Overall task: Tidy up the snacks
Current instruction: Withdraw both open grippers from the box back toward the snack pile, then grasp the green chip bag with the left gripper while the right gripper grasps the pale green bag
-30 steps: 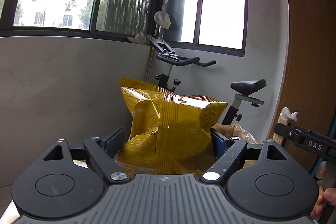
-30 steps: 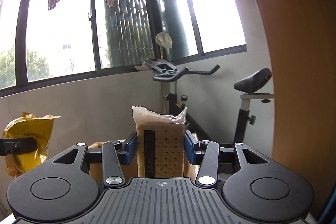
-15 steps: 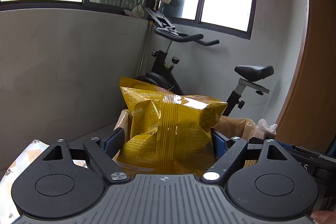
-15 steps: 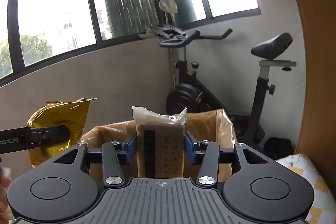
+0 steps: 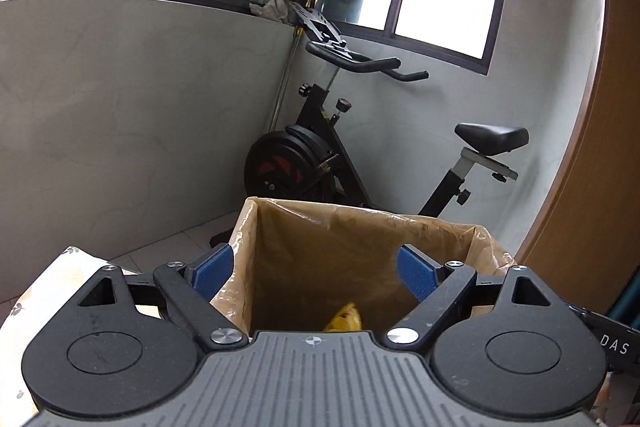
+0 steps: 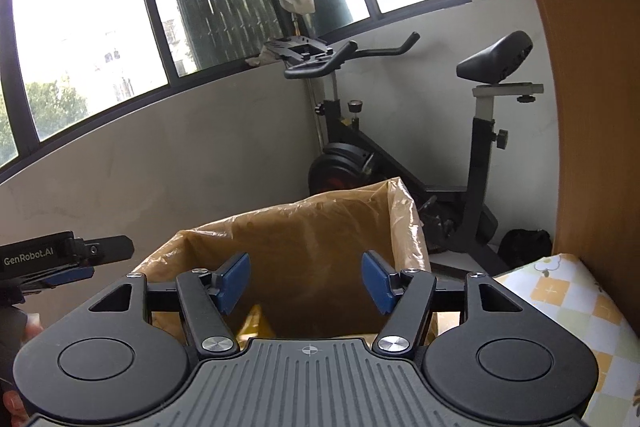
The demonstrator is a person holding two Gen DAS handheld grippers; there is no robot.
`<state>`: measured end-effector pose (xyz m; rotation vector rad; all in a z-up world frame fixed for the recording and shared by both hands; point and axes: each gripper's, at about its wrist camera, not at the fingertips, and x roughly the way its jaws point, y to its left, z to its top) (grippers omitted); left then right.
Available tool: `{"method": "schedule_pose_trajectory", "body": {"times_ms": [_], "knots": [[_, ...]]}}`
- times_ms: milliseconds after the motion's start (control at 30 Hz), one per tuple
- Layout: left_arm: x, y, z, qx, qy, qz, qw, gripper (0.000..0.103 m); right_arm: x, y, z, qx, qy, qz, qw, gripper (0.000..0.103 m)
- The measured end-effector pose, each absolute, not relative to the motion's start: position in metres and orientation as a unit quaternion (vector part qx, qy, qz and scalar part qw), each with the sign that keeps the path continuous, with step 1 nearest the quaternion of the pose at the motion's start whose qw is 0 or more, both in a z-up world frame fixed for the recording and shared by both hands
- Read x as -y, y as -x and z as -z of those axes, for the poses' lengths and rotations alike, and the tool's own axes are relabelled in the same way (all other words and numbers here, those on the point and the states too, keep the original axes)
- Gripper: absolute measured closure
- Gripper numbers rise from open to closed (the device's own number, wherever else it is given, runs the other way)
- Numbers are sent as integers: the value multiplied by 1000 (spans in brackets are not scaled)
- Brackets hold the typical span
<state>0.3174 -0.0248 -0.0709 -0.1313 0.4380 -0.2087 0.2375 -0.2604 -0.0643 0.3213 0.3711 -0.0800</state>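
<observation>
A cardboard box lined with a clear plastic bag (image 5: 360,223) (image 6: 304,223) stands right in front of both grippers. My left gripper (image 5: 314,273) hangs over its opening, jaws opening, nothing between them. Down inside the box a corner of the yellow snack bag (image 5: 346,319) (image 6: 254,327) shows. My right gripper (image 6: 306,281) also hovers over the box, jaws opening, empty; the cracker packet is out of sight. In the right wrist view the left gripper's fingers (image 6: 94,253) reach in from the left edge.
An exercise bike (image 5: 320,155) (image 6: 400,147) stands behind the box in the corner under the windows. A wooden panel (image 6: 580,87) rises on the right. A patterned cloth surface (image 6: 560,291) lies at the lower right, and also at the lower left (image 5: 48,287).
Both grippers tipped down over the box and let go: the yellow bag left the left jaws and the cracker packet left the right jaws, dropping into the box.
</observation>
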Motion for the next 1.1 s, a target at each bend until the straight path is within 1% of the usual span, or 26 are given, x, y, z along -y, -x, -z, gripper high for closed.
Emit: {"method": "schedule_pose_trajectory", "body": {"times_ms": [133, 367, 533, 667, 733, 800, 933, 1100], "knots": [[13, -294, 67, -219, 52, 87, 970, 13, 263, -213, 66, -181, -166, 45, 968, 43], [-35, -247, 61, -222, 57, 44, 972, 13, 262, -171, 73, -175, -166, 53, 969, 42], [-67, -221, 67, -230, 56, 18, 972, 13, 258, -150, 84, -191, -155, 60, 967, 40], [-80, -212, 83, -245, 61, 10, 968, 13, 253, -140, 97, -211, -146, 70, 964, 35], [-82, -210, 93, -252, 69, 9, 965, 13, 252, -134, 103, -215, -145, 76, 963, 30], [-82, -210, 105, -263, 79, 14, 961, 13, 250, -129, 110, -220, -142, 83, 962, 20], [-78, -210, 127, -282, 93, 17, 955, 13, 247, -126, 133, -251, -133, 95, 954, 16], [-78, -215, 156, -316, 99, 7, 943, 13, 246, -140, 159, -295, -148, 101, 939, 15]]}}
